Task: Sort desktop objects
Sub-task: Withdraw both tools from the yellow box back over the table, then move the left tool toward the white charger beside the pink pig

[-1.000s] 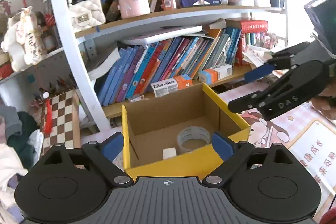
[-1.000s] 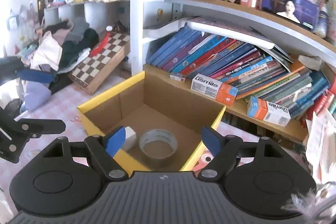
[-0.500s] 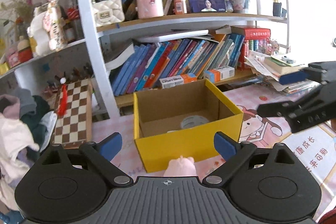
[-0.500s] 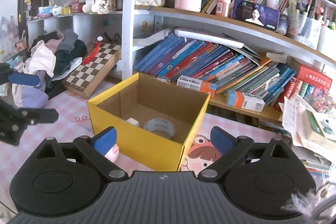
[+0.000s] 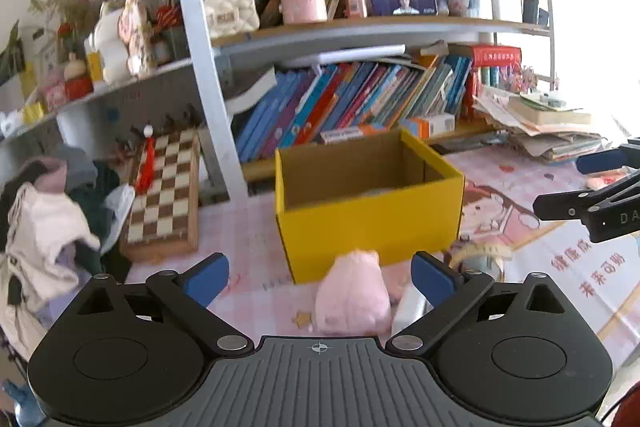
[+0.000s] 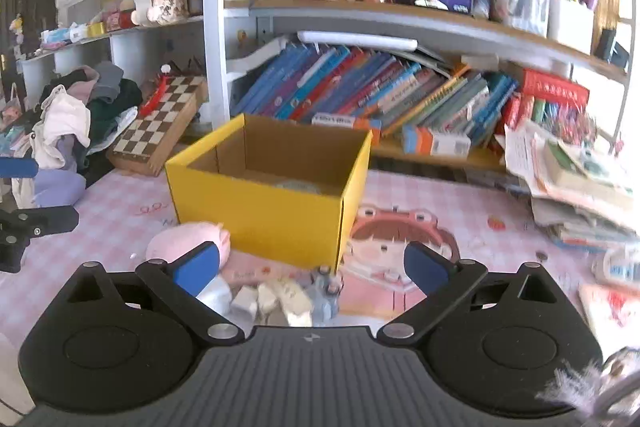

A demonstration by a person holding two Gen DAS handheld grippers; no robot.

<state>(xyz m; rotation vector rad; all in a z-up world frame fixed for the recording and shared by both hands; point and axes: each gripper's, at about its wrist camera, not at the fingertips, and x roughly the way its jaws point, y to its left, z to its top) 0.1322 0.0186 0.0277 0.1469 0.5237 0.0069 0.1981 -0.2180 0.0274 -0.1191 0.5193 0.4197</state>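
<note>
The left gripper (image 5: 319,277) has its jaws wide apart and holds nothing; a pink plush (image 5: 354,293) lies on the desk (image 5: 560,267) between them, close to the camera. The right gripper (image 6: 311,267) is also spread wide and empty, above a small heap of pale erasers and little figures (image 6: 286,297).

The yellow box (image 5: 370,219) stands open just behind the plush. From the left view its inside is mostly hidden by the front wall; the right view shows something grey on its floor (image 6: 296,183), but it is too blurred to name. The heap of small things shows clearly only from the right wrist; the left wrist shows instead a white block (image 5: 408,309) beside the plush and a blurred round thing (image 5: 480,255) near the box corner.

Each gripper appears at the edge of the other's view. Behind the box is a bookshelf (image 6: 360,95) with leaning books; a chessboard (image 5: 164,195) and a pile of clothes (image 5: 52,223) lie to the left, and stacked papers (image 6: 572,175) to the right.
</note>
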